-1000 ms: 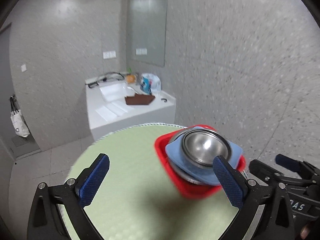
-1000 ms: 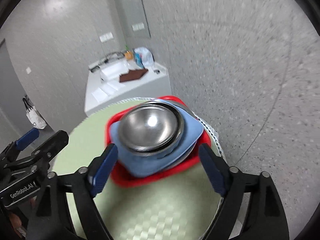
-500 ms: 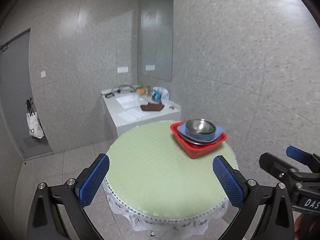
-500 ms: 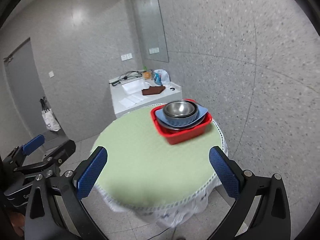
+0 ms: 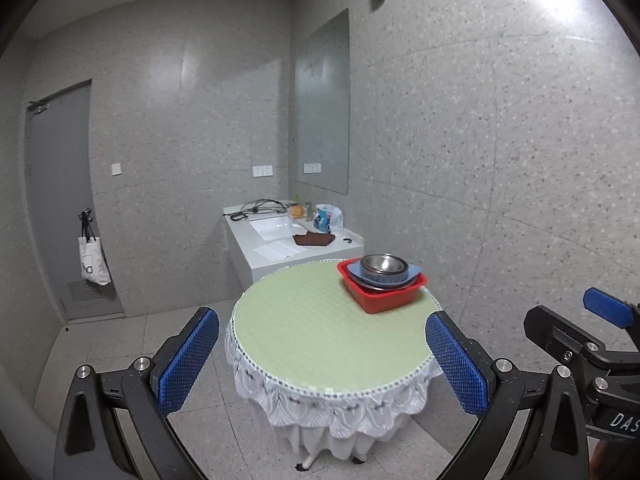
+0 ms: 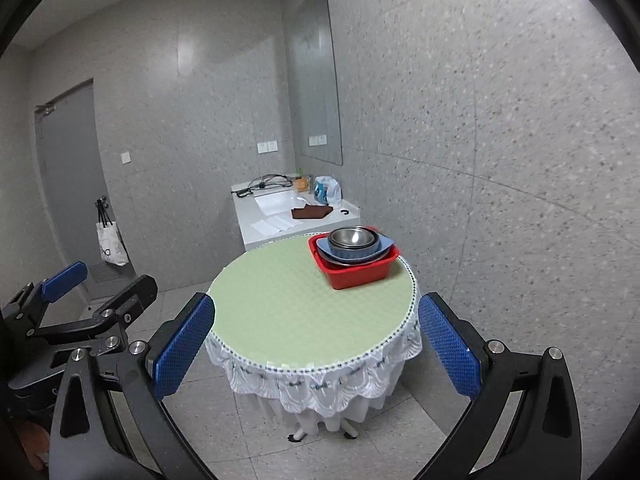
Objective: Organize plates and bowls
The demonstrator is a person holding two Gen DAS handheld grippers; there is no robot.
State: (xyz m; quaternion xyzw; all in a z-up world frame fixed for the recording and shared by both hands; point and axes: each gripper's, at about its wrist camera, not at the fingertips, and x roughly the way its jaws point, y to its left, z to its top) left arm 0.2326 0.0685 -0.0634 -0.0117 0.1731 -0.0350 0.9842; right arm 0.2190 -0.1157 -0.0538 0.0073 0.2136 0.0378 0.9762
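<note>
Grey speckled walls enclose a small tiled room, seen from 2 cameras held back from a round counter (image 5: 320, 344) covered in a pale green mat with a white frilled cloth hanging from its rim. On the far right part of the counter sits a red basin (image 5: 384, 294). Inside the basin lies a blue plate (image 5: 414, 270) with pointed corners, over the rim of a grey metal dish that is mostly hidden, and on top of the plate rests a stack of steel bowls (image 5: 384, 266), nested and upright.

From the left wrist camera, the left tool (image 5: 322, 354) is spread wide, its 2 blue-padded fingers (image 5: 186, 356) apart and holding nothing, well short of the basin. Part of the right tool (image 5: 600, 340) shows at the right edge of that view.

From the right wrist camera, the right tool (image 6: 316, 348) is also spread wide and holds nothing, with the counter (image 6: 308, 320) framed between its blue pads. The red basin (image 6: 354, 268), blue plate (image 6: 380, 246) and steel bowls (image 6: 352, 240) sit at the far right side of the counter. The left tool (image 6: 88, 296) shows at the left edge.

Behind the counter stands a white vanity (image 5: 288, 244) with a sink, a brown cloth (image 5: 314, 239), a plastic bag (image 5: 329, 216) and cables. A mirror (image 5: 322, 104) hangs on the wall above it. A grey door (image 5: 56, 200) is at the left, with a white tote bag (image 5: 94, 262) hanging beside it.
</note>
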